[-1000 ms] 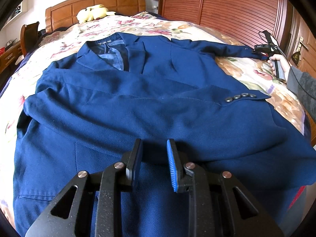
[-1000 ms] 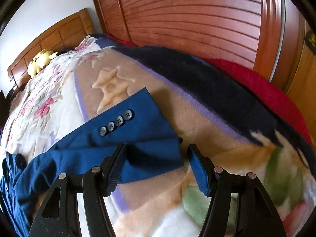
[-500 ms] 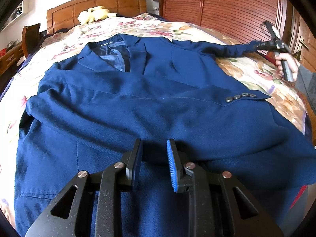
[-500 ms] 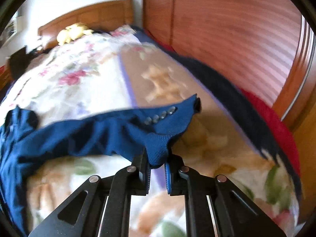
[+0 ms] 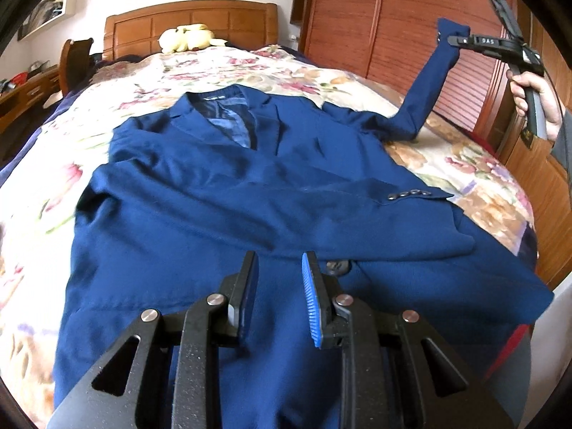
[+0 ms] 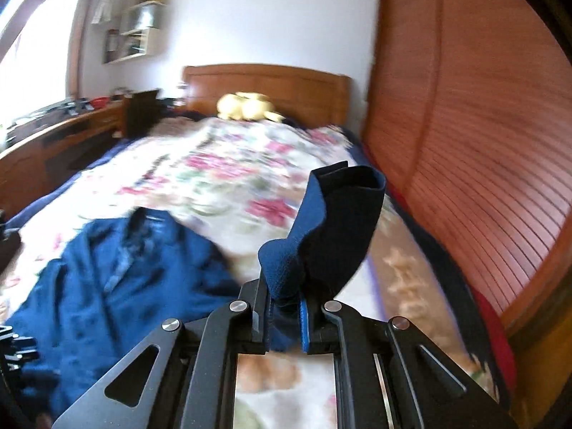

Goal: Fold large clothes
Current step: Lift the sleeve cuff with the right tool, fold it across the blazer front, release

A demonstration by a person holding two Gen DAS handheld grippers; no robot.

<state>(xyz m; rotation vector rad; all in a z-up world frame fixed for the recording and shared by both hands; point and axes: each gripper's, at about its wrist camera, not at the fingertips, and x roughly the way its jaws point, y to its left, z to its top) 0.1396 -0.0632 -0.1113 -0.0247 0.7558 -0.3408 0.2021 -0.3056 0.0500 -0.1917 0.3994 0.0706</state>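
Lifting the sleeve cuff clear of the bed: right gripper clamped on it so it can swing across the blue jacket, spread flat mid-bed. Left gripper part open, empty, over the near hem

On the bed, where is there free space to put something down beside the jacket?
Free: the flowered blanket between the jacket collar and the yellow plush toy, and the strip between the jacket and the wooden wardrobe. Crowded: the middle, covered by the jacket, and where the right hand-held gripper lifts the sleeve.
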